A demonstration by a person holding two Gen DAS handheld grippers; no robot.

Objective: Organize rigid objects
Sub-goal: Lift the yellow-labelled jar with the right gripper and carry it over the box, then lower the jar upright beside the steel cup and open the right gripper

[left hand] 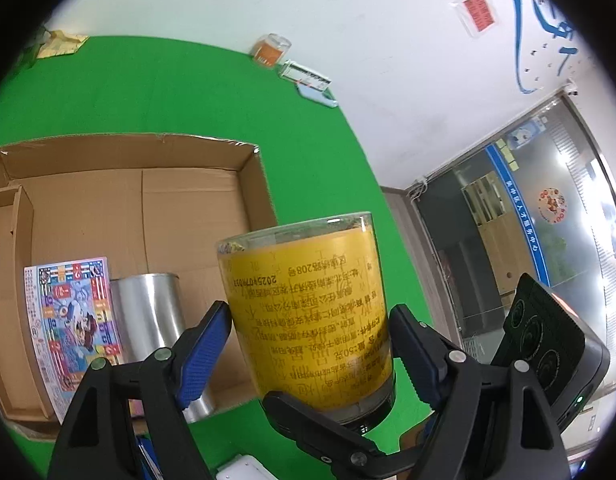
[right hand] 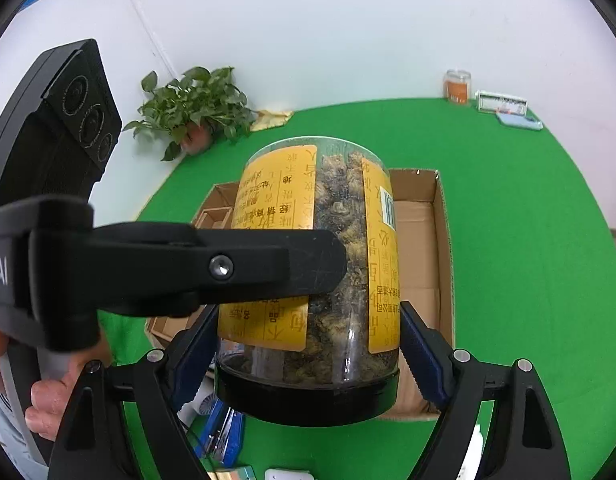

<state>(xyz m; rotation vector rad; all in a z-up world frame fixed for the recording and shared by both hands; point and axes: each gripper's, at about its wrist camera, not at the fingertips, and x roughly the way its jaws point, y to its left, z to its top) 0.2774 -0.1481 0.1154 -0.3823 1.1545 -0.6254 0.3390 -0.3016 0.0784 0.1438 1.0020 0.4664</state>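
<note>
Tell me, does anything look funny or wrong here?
Yes. The jar with the yellow label is upside down: its black lid points down and the label text is flipped. Both tools flank it, the right tool and the left tool, above the cardboard box. Nothing looks spilled or broken.

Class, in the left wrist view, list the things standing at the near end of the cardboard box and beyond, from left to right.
Colourful printed carton → shiny silver metal can → yellow-labelled clear plastic jar → black camera housing of the other gripper.

Cardboard box (right hand: 436,240) floor mostly hidden behind the jar (right hand: 340,248); tin can (left hand: 147,320) base behind left hand-held gripper (left hand: 308,344).
</note>
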